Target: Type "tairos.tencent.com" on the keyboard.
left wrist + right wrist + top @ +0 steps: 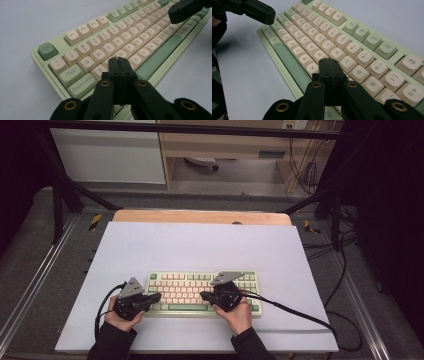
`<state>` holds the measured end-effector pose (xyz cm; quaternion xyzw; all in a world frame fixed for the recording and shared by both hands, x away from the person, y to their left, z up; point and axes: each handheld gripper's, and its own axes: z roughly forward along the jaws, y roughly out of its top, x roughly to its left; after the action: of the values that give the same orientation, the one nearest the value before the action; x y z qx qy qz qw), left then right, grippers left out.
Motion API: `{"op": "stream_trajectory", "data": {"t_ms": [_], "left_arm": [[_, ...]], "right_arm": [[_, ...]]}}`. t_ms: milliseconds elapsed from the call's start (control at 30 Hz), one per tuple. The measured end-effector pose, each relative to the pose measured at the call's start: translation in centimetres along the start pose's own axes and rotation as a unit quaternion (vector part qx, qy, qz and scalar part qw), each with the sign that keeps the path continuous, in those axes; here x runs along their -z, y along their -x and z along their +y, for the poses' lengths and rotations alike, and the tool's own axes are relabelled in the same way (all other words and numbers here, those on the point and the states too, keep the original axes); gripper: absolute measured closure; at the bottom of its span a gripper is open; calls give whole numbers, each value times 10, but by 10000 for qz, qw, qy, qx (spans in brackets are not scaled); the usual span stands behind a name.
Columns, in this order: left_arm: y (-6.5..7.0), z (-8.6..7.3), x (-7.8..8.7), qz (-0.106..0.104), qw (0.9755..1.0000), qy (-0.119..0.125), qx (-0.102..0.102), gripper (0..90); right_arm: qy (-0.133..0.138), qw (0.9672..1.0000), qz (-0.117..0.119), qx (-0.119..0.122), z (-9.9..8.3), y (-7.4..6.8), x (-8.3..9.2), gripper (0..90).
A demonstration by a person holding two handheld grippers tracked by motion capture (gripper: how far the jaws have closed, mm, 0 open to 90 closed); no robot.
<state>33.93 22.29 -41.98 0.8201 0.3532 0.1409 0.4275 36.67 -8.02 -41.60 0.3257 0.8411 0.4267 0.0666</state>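
Under my clenched left gripper (119,62) and clenched right gripper (329,63), the keyboard (202,292) is lying on the desk (200,245); my grippers are hiding several keys.

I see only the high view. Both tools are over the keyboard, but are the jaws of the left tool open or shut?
Observer: Shut. In the left gripper view, the left tool has its jaws pressed together, with nothing between them.
Operator: Over which keys is its tip?
Observer: It covers the spot between the A key and the D key of the keyboard.
Operator: And the right tool?
Observer: In the right gripper view, the tip of the right tool sits just beside the N key.
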Motion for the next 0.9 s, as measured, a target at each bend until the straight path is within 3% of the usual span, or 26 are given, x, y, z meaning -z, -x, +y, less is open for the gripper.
{"op": "stream_trajectory", "data": {"t_ms": [333, 900], "left_arm": [[1, 0, -1, -3, 10000, -17, -7, 897], [1, 0, -1, -7, 10000, -13, -16, 897]], "right_arm": [[-42, 9999, 120, -44, -4, -2, -10, 900], [-129, 9999, 101, -9, -9, -1, -19, 900]]}}
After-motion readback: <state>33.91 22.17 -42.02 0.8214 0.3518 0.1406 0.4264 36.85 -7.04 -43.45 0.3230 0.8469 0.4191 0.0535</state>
